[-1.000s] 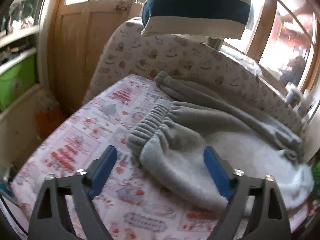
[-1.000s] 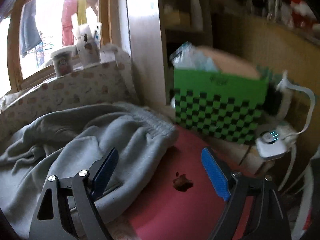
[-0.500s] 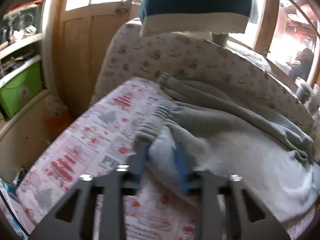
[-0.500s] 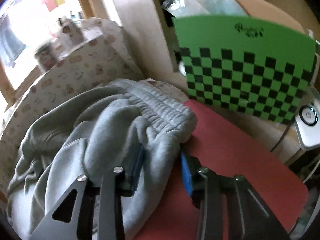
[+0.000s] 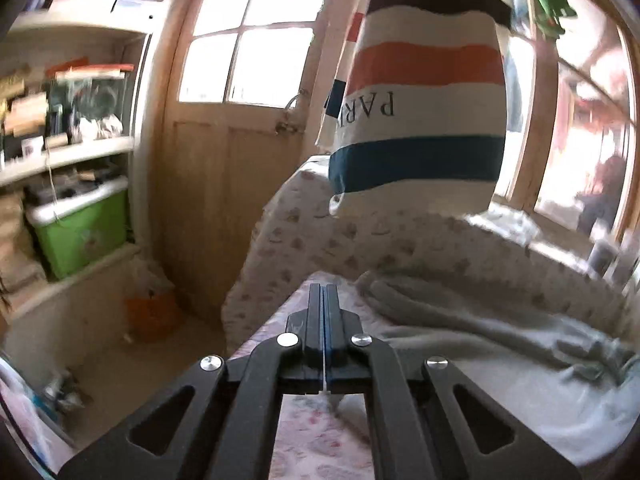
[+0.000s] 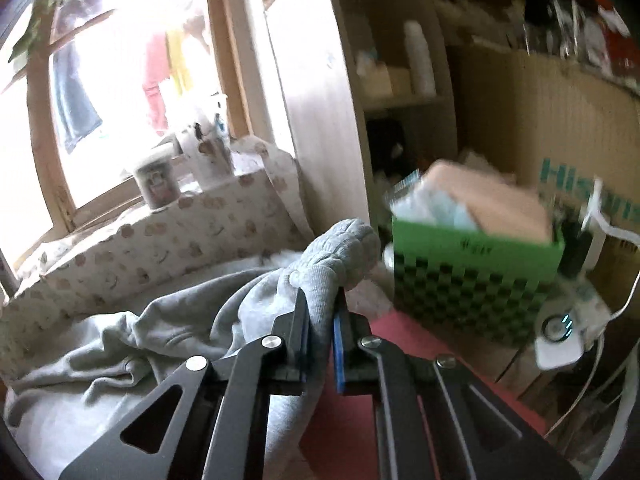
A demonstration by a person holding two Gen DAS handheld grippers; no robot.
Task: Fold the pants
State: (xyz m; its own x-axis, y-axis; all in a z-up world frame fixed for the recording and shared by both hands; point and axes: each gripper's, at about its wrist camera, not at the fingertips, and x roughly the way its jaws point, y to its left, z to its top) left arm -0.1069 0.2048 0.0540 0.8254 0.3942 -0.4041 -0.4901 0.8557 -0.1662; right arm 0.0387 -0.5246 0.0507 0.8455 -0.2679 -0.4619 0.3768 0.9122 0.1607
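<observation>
The grey sweatpants (image 5: 480,344) lie crumpled on the patterned bed sheet (image 5: 320,440), to the right of my left gripper (image 5: 324,292). That gripper is raised above the bed, its jaws closing fully together, with only a thin pale sliver between the pads and no fold of cloth. In the right wrist view my right gripper (image 6: 320,300) is closing tight on the pants' elastic waistband (image 6: 344,248), which bulges above the pads. The rest of the pants (image 6: 192,320) hangs and trails to the left.
A striped shirt (image 5: 420,120) hangs over the padded bumper (image 5: 320,240). A wooden door (image 5: 224,184) and shelves with a green bin (image 5: 80,232) stand left. A green checked box (image 6: 472,280), a white device (image 6: 560,332) and a red mat (image 6: 348,420) are on the right.
Both grippers went from wide open to closed and rose. The right lifted the waistband off the bed. The left, which had a fold between its pads, now shows none.
</observation>
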